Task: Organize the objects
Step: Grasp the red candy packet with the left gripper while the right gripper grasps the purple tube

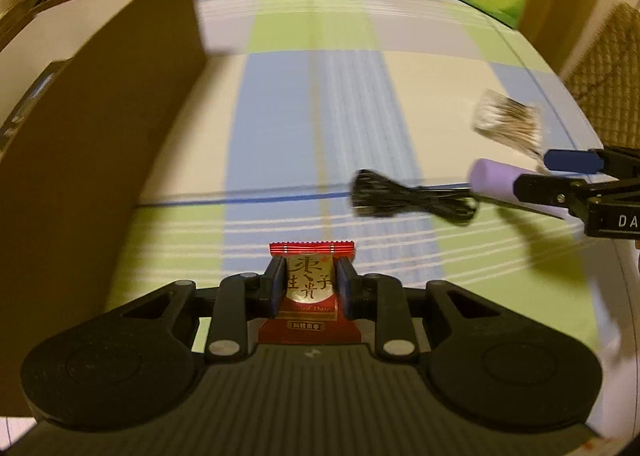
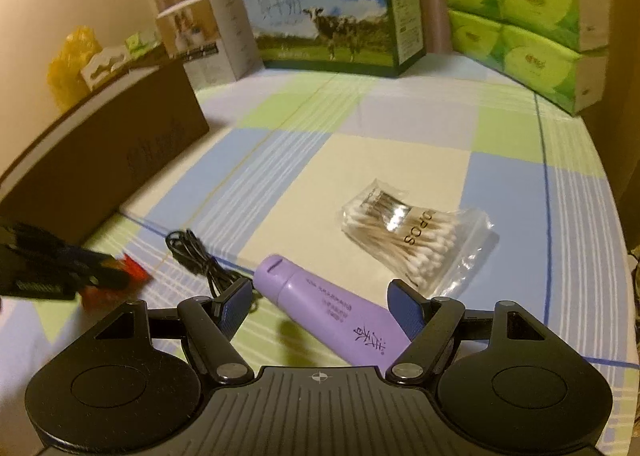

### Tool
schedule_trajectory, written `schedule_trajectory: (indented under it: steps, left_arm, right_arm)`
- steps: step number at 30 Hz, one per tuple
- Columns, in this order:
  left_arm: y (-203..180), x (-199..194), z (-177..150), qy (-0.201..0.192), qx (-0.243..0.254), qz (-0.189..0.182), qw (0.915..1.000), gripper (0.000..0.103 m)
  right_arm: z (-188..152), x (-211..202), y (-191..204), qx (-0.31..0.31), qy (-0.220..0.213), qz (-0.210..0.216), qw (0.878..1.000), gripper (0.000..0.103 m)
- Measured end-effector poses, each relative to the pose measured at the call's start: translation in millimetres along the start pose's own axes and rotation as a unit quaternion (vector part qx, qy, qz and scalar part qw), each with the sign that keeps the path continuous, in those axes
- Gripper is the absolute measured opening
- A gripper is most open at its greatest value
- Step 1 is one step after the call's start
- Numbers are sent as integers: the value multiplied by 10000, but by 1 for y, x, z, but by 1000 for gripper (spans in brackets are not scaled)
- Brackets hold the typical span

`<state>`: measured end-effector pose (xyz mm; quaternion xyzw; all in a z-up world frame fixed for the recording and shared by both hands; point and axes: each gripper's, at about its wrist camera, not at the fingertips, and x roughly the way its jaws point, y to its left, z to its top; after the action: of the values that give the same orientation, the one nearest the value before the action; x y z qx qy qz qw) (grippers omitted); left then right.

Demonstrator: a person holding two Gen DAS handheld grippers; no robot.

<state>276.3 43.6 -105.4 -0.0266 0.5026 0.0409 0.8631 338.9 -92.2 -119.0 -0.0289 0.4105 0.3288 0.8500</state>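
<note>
Left gripper [image 1: 308, 288]: clamped on one red snack packet [image 1: 310, 296], above the checked cloth [image 1: 320, 115].
Right gripper [image 2: 320, 306]: jaws wide, straddling one purple tube [image 2: 324, 312], not gripping.
Open room: cloth centre bare; brown carton [image 2: 104, 159] bounds left edge.
Count: one cable bundle [image 2: 200, 260], one swab bag [image 2: 408, 232].

One red snack packet [image 1: 311, 288], one purple tube [image 2: 324, 316], one black cable [image 2: 200, 260], one cotton-swab bag [image 2: 412, 232].

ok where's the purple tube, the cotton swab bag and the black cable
purple tube [image 2: 320, 312], right wrist view, middle of its body
cotton swab bag [image 2: 404, 232], right wrist view, on the swabs inside
black cable [image 1: 408, 195], left wrist view, middle of the bundle
</note>
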Motion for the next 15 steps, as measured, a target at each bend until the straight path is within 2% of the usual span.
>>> schedule_trajectory:
  steps: [3, 8, 11, 13, 15]
  left_arm:
    - [12, -3, -4, 19, -143, -18, 9999, 23]
    - [16, -3, -8, 107, -265, -111, 9995, 23]
    - [16, -3, -11, 123, -275, -129, 9995, 24]
    - [16, -2, -12, 127, -256, -139, 9995, 24]
    - [16, -1, -12, 145, -229, -133, 9995, 24]
  right_arm:
    - [-3, 2, 6, -238, 139, 8, 9996, 73]
    - [-16, -7, 28, -472, 385, 288, 9977, 71]
    - [-22, -9, 39, -474, 355, 163, 9981, 71]
    - [-21, -6, 40, -391, 313, -64, 9987, 70]
    - [-18, 2, 40, -329, 329, -305, 9985, 55]
